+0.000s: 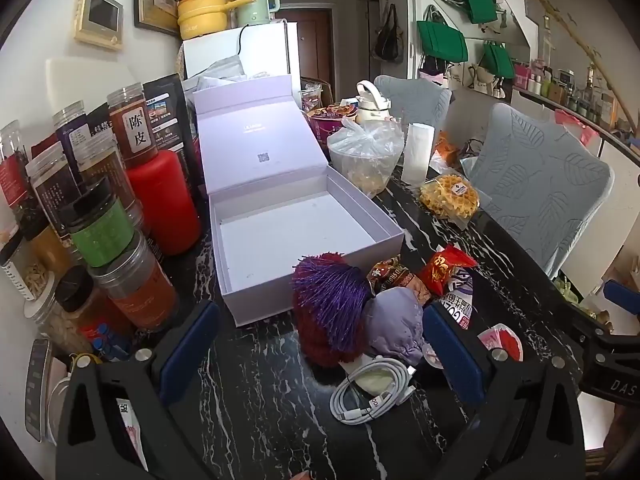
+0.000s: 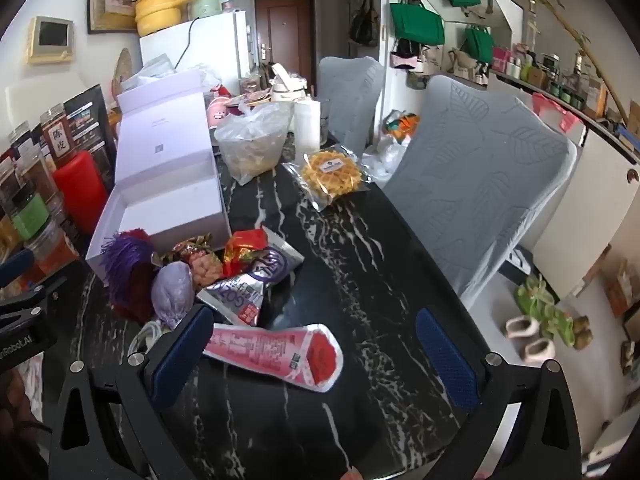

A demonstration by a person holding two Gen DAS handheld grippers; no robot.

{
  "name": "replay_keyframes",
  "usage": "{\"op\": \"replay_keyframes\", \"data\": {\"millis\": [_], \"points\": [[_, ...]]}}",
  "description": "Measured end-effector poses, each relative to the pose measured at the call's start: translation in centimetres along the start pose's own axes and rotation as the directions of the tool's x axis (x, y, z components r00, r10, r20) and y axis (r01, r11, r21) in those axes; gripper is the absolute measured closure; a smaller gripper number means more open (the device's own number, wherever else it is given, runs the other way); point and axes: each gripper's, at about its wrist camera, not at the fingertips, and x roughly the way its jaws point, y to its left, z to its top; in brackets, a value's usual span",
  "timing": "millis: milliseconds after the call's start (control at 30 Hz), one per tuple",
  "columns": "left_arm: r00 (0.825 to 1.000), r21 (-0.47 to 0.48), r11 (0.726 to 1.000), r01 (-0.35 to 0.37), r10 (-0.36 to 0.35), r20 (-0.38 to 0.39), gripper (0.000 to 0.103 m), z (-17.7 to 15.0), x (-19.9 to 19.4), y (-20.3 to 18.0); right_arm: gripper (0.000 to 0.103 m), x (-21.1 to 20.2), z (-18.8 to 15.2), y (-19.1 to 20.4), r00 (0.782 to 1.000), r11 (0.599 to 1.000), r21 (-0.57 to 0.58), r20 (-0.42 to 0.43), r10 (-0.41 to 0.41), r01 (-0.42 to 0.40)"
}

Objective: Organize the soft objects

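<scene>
Purple tassel (image 1: 328,300) and lilac pouch (image 1: 394,326) heaped on tabletop (image 2: 360,248) beside empty white box (image 1: 300,236). Left gripper (image 1: 320,348) and right gripper (image 2: 316,354) spread wide, holding nothing. Seemingly pre-grasp; next, closing on tassel.

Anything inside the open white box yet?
No: the white box shows only a bare floor with small specks. Its near inside corner is hidden behind the purple tassel pompom.

Illumination is even, diffuse and moderately bright. The glossy black surface (image 2: 360,240) shows soft pale reflections toward 12 o'clock. Shadows are weak. Fisheye distortion bends straight lines near the edges; corners vignette to black. Focus is sharp centrally, softer peripherally.
</scene>
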Motion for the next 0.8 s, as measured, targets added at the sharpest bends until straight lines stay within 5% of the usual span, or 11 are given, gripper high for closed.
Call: {"op": "replay_keyframes", "data": {"millis": [800], "points": [[1.000,0.015,1.000,0.020,-0.020,0.001,0.000,0.08,-0.05,-0.28,0.000,-0.29,0.22,-0.26,1.000,1.000,0.004,0.015,-0.017,0.017]]}}
